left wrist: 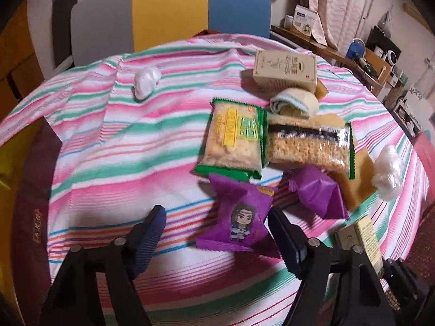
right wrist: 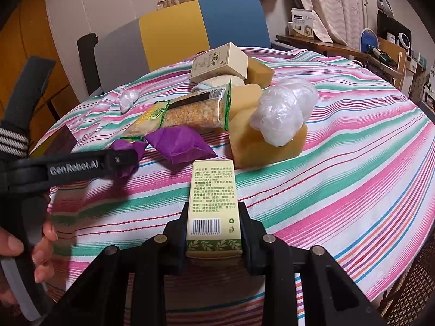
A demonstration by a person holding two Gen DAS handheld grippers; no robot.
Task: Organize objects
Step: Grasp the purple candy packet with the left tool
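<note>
My left gripper (left wrist: 214,231) is open, its jaws on either side of a purple snack packet with a cartoon figure (left wrist: 239,222) on the striped tablecloth (left wrist: 108,146). A second purple packet (left wrist: 318,190) lies to its right; it also shows in the right wrist view (right wrist: 179,144). Two green-edged rice-cracker packs (left wrist: 233,141) (left wrist: 310,146) lie just beyond. My right gripper (right wrist: 213,225) is shut on a pale yellow box with a barcode (right wrist: 213,198), held above the cloth; the same box shows in the left wrist view (left wrist: 367,239).
A beige box (left wrist: 285,70), a rolled cloth (left wrist: 293,103), yellow sponges (right wrist: 258,138) and a crumpled plastic wad (right wrist: 282,111) are piled at the far middle. Another plastic wad (left wrist: 145,81) lies far left. A chair (left wrist: 174,11) stands behind the table. Cluttered shelves (left wrist: 380,62) are to the right.
</note>
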